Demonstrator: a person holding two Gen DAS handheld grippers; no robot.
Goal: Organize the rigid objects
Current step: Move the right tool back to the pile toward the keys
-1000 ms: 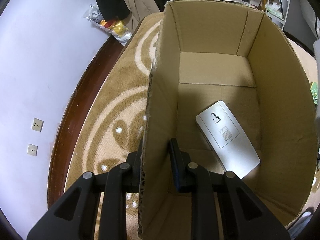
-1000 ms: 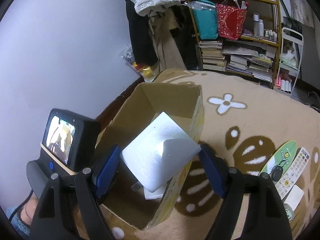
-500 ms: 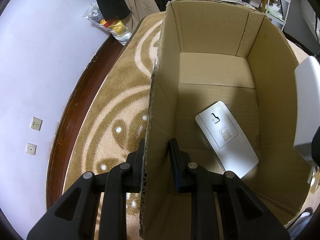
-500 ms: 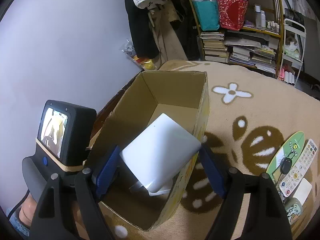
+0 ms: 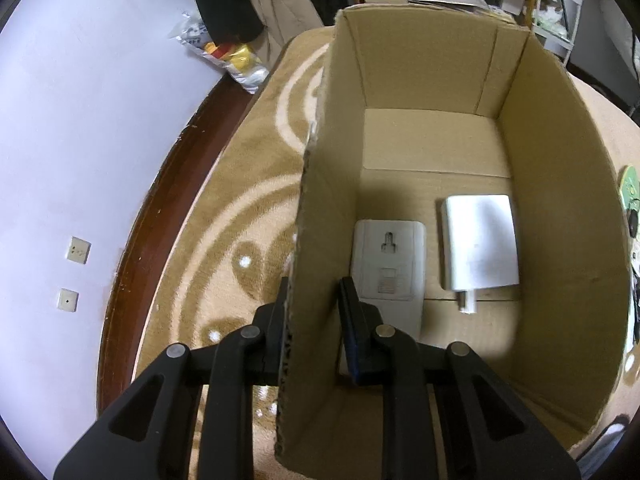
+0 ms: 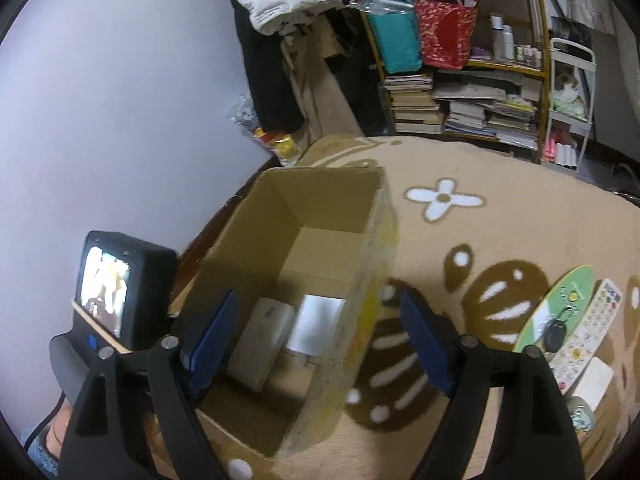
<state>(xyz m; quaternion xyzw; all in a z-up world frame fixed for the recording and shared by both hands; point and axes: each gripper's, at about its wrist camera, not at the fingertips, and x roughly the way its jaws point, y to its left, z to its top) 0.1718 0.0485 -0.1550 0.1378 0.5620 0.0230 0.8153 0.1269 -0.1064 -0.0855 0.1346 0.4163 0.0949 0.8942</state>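
An open cardboard box (image 5: pixel 568 184) (image 6: pixel 320 200) stands on the rug. My left gripper (image 5: pixel 314 316) is shut on the box's left wall, one finger outside and one inside. On the box floor lie two white flat devices side by side: one with a keyhole slot (image 5: pixel 390 264) (image 6: pixel 266 332) and a white block with a small plug end (image 5: pixel 478 242) (image 6: pixel 318 324). My right gripper (image 6: pixel 320 340) hovers above the box, open and holding nothing.
A beige patterned rug (image 6: pixel 480 232) covers the floor. At the right lie a green oval card (image 6: pixel 556 312), a remote control (image 6: pixel 592 328) and a white pad (image 6: pixel 592 378). Bookshelves (image 6: pixel 460 92) stand behind. A wall and dark baseboard (image 5: pixel 160 208) run along the left.
The white block left my right gripper and now lies in the box beside the slotted device, which shifted to lie straight. The right gripper has lifted, open. The left grip is unchanged.
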